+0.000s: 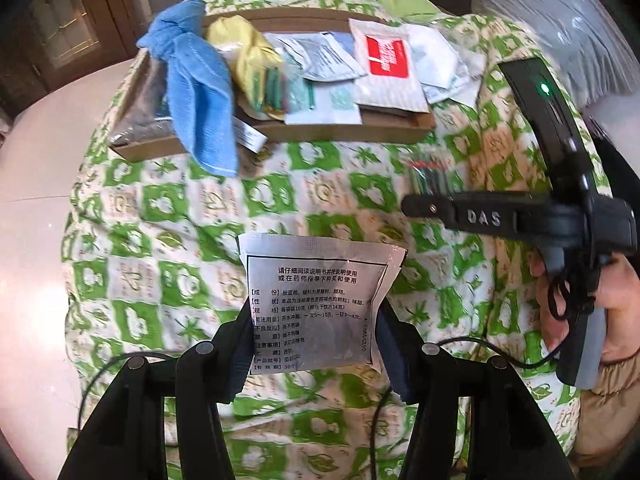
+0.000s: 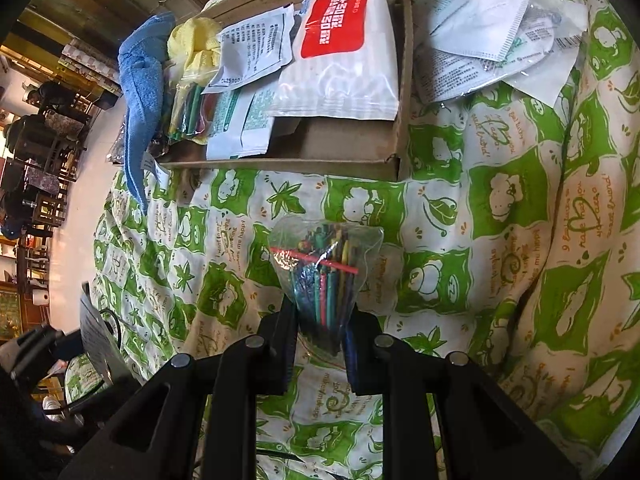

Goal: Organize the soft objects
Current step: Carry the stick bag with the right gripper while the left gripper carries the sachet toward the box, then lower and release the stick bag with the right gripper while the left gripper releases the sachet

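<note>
My left gripper (image 1: 312, 356) is shut on a silver medicine sachet (image 1: 316, 296) with black print, held above the green-patterned cloth (image 1: 168, 220). My right gripper (image 2: 320, 344) is shut on a clear zip bag of coloured sticks (image 2: 326, 268), also held over the cloth (image 2: 500, 200). A shallow cardboard tray (image 1: 340, 132) lies beyond, holding a blue cloth (image 1: 200, 92), a yellow cloth (image 1: 244, 48), a red-and-white pouch (image 1: 386, 64) and several sachets. The tray (image 2: 348, 152) shows in the right wrist view with the red-and-white pouch (image 2: 340, 52) and blue cloth (image 2: 140, 92).
White packets (image 1: 436, 60) lie on the cloth to the right of the tray; they also show in the right wrist view (image 2: 476, 28). The right gripper's body (image 1: 520, 216) crosses the left wrist view at right. A pale floor (image 1: 32, 160) lies to the left.
</note>
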Tool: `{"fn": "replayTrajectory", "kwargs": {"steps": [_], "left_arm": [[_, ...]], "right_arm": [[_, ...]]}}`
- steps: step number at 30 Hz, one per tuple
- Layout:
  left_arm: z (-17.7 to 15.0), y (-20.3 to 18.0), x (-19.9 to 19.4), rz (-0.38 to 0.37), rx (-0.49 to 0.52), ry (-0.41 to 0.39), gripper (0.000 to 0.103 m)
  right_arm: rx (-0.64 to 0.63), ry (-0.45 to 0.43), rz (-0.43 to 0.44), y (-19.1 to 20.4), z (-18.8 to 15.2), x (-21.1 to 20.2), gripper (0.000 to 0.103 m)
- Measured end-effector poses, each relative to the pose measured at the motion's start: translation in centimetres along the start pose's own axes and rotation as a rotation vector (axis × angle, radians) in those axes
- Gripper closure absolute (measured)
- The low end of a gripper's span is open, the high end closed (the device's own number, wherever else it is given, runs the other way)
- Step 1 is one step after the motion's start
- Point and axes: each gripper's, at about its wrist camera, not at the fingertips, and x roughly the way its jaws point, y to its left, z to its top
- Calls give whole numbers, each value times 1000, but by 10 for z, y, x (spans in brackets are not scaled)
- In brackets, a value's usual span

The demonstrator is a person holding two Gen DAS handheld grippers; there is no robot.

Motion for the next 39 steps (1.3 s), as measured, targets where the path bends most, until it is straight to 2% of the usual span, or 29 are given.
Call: {"fn": "replayTrajectory", "kwargs": {"steps": [3, 10, 20, 39], "left_arm": [[1, 12, -1, 1, -3, -1, 44], [6, 6, 18, -1, -7, -5, 44], [27, 8, 23, 20, 11, -16, 44], [66, 16, 29, 51, 36, -27, 44]], "right_arm": [[-1, 0, -2, 0, 0, 0, 84], [-15, -1, -5, 4, 1, -2, 84], [-43, -24, -28, 9, 11, -14, 84], [-92, -29, -71, 15, 52, -36, 84]]}}
